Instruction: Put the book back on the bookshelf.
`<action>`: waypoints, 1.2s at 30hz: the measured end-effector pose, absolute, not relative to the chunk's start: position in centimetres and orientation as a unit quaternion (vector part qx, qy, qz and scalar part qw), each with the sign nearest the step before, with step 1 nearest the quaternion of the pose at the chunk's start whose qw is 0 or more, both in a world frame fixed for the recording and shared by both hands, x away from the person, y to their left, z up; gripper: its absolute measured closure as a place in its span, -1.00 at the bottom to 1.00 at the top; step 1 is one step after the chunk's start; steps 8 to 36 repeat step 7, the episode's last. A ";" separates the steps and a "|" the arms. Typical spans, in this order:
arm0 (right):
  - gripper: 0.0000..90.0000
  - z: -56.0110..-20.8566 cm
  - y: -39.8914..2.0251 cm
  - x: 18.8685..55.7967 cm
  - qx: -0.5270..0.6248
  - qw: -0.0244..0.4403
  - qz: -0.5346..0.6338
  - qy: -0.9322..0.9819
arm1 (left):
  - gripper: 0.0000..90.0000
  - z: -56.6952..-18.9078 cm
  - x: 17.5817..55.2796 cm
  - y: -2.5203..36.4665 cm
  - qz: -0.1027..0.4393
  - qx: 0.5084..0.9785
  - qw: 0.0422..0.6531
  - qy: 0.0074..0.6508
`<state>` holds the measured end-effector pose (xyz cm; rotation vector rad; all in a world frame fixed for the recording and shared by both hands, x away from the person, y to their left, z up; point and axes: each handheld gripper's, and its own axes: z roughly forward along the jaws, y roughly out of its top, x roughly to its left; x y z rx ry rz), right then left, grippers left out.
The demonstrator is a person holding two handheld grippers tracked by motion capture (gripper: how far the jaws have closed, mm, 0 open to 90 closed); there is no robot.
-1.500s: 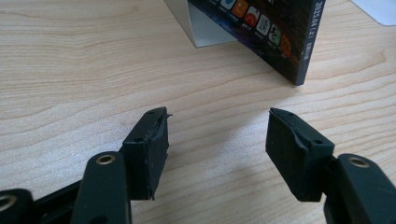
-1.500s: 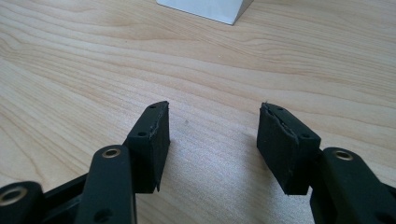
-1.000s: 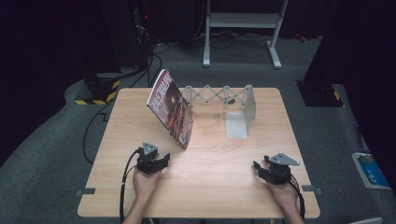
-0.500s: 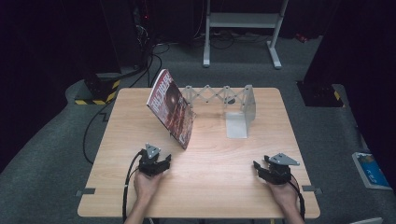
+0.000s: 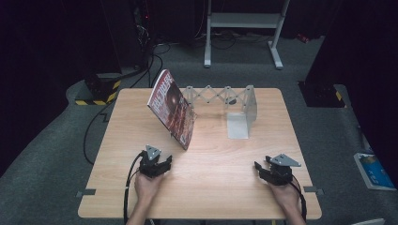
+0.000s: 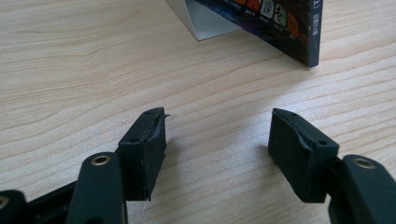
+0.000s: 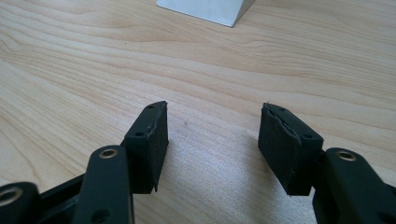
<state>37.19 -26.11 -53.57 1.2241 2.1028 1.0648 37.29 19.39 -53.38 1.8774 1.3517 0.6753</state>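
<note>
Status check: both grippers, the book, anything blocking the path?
Left gripper open, empty, on the table. Right gripper open, empty. Book leans tilted against the left end of the expanding rack, untouched. Nothing between grippers and book.

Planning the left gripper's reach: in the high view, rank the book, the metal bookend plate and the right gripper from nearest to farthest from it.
1. book, leaning just beyond the left gripper.
2. metal bookend plate, far centre-right.
3. right gripper, across the table's near edge; close to the bookend's rank.

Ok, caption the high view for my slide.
Both grippers, left and right, rest open before a book leaning on an expandable rack.
</note>
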 end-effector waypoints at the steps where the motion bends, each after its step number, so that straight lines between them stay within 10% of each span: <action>1: -0.05 -53.6 -26.1 37.2 0.446 0.242 0.390 0.769 | -0.18 -53.4 37.3 19.4 0.261 0.728 0.358 0.524; 36: -0.06 -53.7 -26.0 37.1 0.450 0.246 0.394 0.763 | -0.18 -53.4 37.3 19.4 0.261 0.728 0.358 0.523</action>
